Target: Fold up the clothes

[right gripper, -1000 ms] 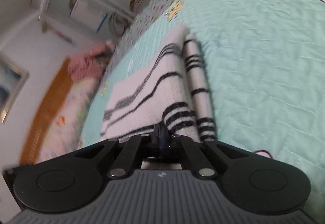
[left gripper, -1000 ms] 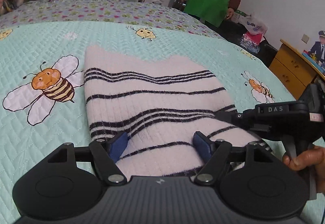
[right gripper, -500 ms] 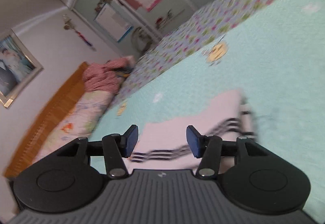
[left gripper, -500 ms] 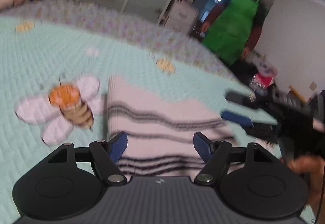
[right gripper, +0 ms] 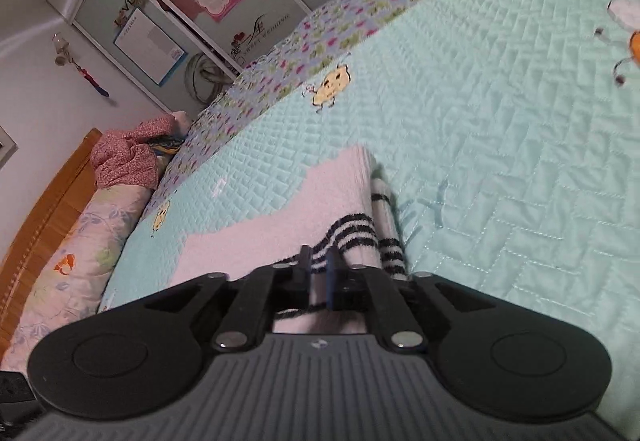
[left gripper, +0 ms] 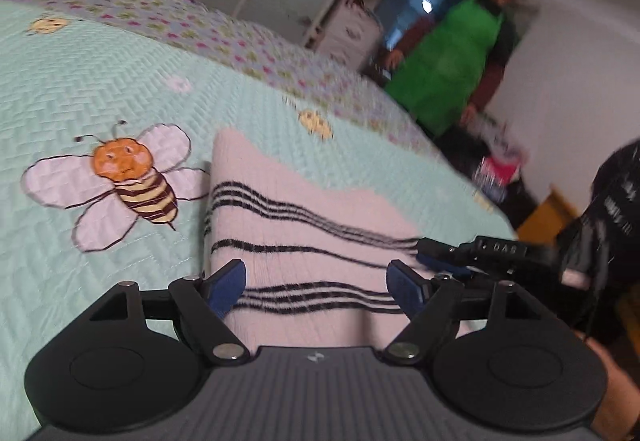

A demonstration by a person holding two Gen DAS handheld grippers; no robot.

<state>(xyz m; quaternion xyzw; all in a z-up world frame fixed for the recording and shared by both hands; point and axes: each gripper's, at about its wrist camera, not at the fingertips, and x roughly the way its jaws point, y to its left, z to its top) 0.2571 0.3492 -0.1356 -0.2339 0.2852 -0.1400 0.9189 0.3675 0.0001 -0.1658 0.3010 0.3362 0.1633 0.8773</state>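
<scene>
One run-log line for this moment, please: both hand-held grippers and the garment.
left hand-held gripper: open, over striped sweater | right hand-held gripper: shut on sweater edge | sweater: folded, on teal quilt

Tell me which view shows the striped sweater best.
The left wrist view. There the striped sweater lies spread on the quilt, with its stripes and far edge visible beyond the open left hand-held gripper. The right wrist view shows only one end, edge-on, partly hidden by the closed right hand-held gripper.

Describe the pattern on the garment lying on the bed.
The sweater is pale pink with thin black horizontal stripes, some grouped in threes; clearest in the left wrist view.
</scene>
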